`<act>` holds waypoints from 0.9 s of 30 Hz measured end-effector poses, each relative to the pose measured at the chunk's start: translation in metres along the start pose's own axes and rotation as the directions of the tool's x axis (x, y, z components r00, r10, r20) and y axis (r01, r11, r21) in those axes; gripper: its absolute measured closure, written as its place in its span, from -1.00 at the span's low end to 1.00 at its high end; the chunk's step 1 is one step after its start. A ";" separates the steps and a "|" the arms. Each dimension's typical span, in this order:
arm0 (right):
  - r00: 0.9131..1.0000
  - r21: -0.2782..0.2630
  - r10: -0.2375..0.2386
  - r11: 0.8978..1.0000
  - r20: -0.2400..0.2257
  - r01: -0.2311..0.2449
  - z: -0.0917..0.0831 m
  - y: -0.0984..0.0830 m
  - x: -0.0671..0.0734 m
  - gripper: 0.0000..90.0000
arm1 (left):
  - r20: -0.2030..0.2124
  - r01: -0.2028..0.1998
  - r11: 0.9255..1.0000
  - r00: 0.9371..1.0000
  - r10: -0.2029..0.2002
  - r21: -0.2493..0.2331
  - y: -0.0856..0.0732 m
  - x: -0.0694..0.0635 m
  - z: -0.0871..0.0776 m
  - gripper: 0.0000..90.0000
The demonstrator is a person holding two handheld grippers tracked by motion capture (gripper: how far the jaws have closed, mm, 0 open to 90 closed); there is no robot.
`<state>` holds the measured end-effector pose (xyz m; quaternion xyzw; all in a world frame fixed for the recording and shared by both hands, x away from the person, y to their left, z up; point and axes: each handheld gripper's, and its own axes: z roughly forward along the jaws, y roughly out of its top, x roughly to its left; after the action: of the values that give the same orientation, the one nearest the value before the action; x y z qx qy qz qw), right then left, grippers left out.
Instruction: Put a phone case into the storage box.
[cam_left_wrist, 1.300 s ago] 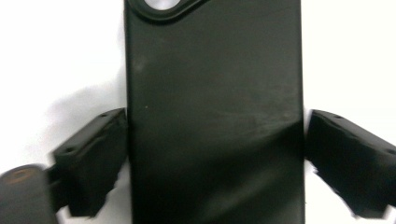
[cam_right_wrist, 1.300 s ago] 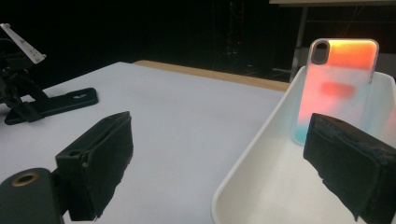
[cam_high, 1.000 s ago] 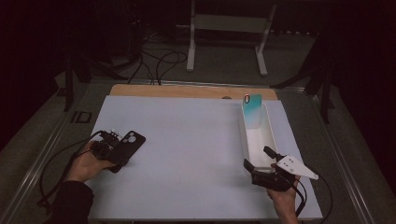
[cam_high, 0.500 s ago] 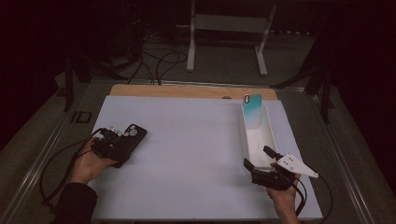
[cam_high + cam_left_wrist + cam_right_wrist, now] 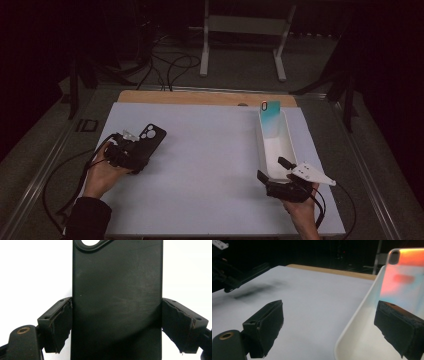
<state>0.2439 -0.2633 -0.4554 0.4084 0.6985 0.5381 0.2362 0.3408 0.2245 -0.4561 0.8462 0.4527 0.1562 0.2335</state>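
One black phone case (image 5: 116,300) clamped in left hand-held gripper (image 5: 116,325) (top cropped), right hand-held gripper (image 5: 337,327) apart

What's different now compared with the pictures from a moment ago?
The left gripper, shut on the black phone case, has carried it a little toward the middle of the table and away from the person; it held the case a second ago too. The right gripper has stayed by the near end of the white tray, jaws open around its wall. The teal phone case remains leaning at the tray's far end.
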 end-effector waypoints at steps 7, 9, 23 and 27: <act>0.999 0.006 -0.024 1.000 -0.029 0.024 0.000 0.005 0.003 -0.81 | 0.003 -0.025 0.999 1.000 0.025 -0.042 0.007 -0.011 -0.004 -0.66; 0.999 0.002 -0.026 1.000 -0.036 0.026 0.001 0.008 0.003 -0.83 | 0.015 -0.029 0.998 0.999 0.030 -0.059 0.009 -0.014 -0.006 -0.66; 0.994 -0.002 0.035 0.999 -0.102 -0.035 0.016 0.026 0.004 -0.82 | 0.046 -0.088 0.981 0.994 0.097 -0.171 0.026 -0.047 -0.019 -0.66; 0.993 0.000 0.029 1.000 -0.118 -0.029 0.021 0.032 0.007 -0.82 | 0.055 -0.102 0.976 0.992 0.115 -0.193 0.030 -0.055 -0.022 -0.66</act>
<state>0.2665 -0.2428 -0.4313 0.3858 0.7047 0.5653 0.1873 0.3216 0.1693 -0.4247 0.8483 0.3808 0.1831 0.3191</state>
